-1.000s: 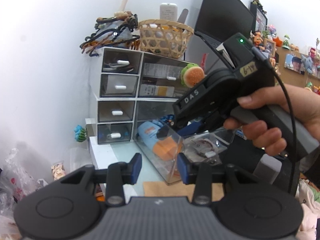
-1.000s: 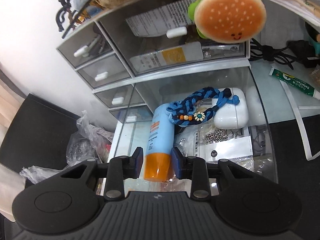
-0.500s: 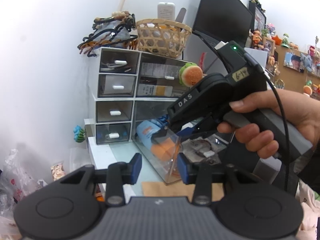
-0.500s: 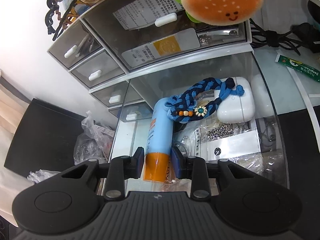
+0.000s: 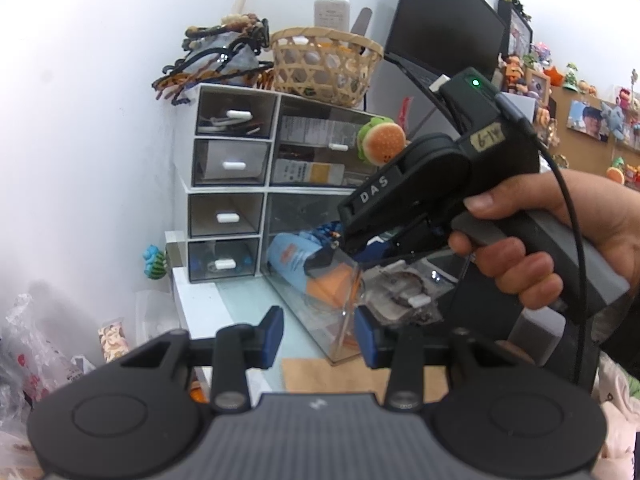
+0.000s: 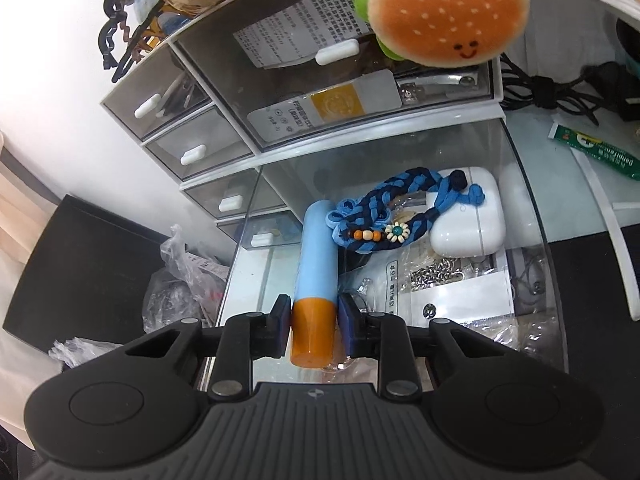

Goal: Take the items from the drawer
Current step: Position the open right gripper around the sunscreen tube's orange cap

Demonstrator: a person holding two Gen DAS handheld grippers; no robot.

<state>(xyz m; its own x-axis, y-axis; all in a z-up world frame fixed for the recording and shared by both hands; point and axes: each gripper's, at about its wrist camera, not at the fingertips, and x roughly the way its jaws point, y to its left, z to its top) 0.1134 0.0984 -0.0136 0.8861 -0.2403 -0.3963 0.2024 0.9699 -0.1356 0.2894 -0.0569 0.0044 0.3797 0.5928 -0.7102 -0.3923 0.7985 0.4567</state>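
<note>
Your left tongs [image 5: 318,334] hung with their blue pads apart and nothing between them, held back from the tabletop [image 5: 224,304] in front of the pulled-out clear drawer [image 5: 340,344]. On the far left of that view crumpled plastic bags [image 5: 28,352] lay beside the white organizer [image 5: 224,188] with its small drawers and white handles. A wicker basket [image 5: 326,66] sat on top of the organizer, next to a tangle of hair clips [image 5: 212,60]. Further right your hand [image 5: 532,248] gripped the handle of the other tool, which pointed down into the open drawer.

From the right wrist camera, your right tongs [image 6: 313,322] flanked the orange cap of the blue tube [image 6: 315,276]. The left pad looked to touch the cap and the right pad showed a thin gap, so I could not tell whether they were truly clamped. The tube lay along the left side of the drawer, cap toward you. Just right of it a braided blue cord [image 6: 400,208] with beads and a small flower charm draped across a white earbud case [image 6: 466,216]. Below those lay a clear packet with a metal chain [image 6: 440,276]. A burger plush [image 6: 444,10] hung in front of the upper drawers, and a green tube [image 6: 596,150] rested on the tabletop at the far right.
</note>
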